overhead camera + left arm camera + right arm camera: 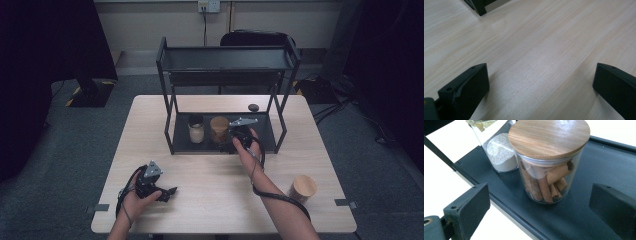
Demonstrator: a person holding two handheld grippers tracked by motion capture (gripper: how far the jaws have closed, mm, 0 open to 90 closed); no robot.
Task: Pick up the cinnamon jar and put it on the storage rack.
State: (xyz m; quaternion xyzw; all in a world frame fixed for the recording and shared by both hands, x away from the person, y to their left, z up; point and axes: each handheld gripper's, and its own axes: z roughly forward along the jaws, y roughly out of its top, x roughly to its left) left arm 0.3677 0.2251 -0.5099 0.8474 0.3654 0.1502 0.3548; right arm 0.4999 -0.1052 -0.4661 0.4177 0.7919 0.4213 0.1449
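Observation:
A glass jar of cinnamon sticks (549, 170) with a bamboo lid stands on the lower shelf (586, 220) of a black rack (172, 125). To its left is a jar of pale powder (500, 155). In the high view the cinnamon jar (219, 129) and the powder jar (196, 131) stand side by side. My right gripper (541, 195) is open, with its jaws wide on either side of the cinnamon jar and not touching it. The right gripper (232, 136) reaches into the rack from the front. My left gripper (170, 192) rests low over the table's front left, and it (540, 77) is open over bare wood.
Another wooden-lidded jar (303, 187) stands at the table's front right. A small dark object (253, 107) lies on the table behind the rack. The rack's upper shelf (227, 59) hangs over the jars. A chair (255, 39) stands behind the table.

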